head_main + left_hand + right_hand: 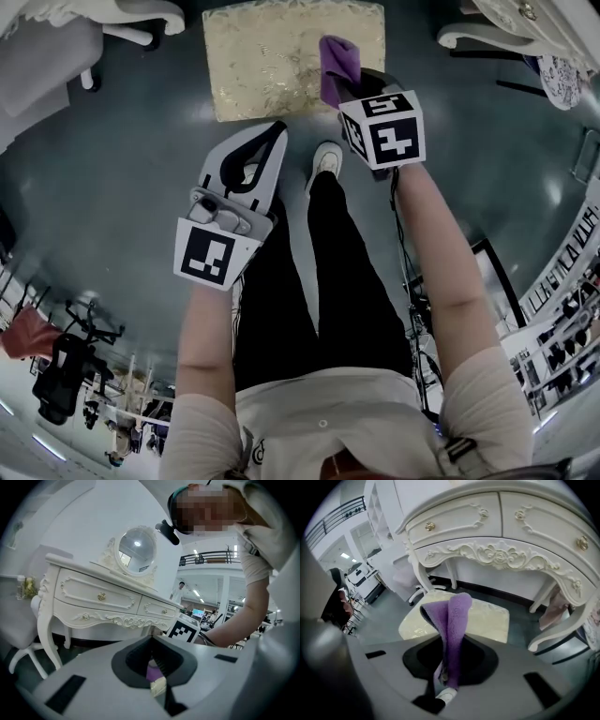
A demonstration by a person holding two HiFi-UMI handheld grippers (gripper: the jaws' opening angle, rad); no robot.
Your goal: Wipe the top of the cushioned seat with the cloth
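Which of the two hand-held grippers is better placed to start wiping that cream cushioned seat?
The right. The right gripper is shut on the purple cloth, held at the near edge of the cushioned seat. The left gripper holds nothing and sits back from the seat.

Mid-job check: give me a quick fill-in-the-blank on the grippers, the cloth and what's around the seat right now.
1. The right gripper is shut on a cloth whose colour is ____.
2. The left gripper, jaws together, holds ____.
3. Behind the cushioned seat, the drawers of the white dressing table are all ____.

Missing words: purple; nothing; closed.
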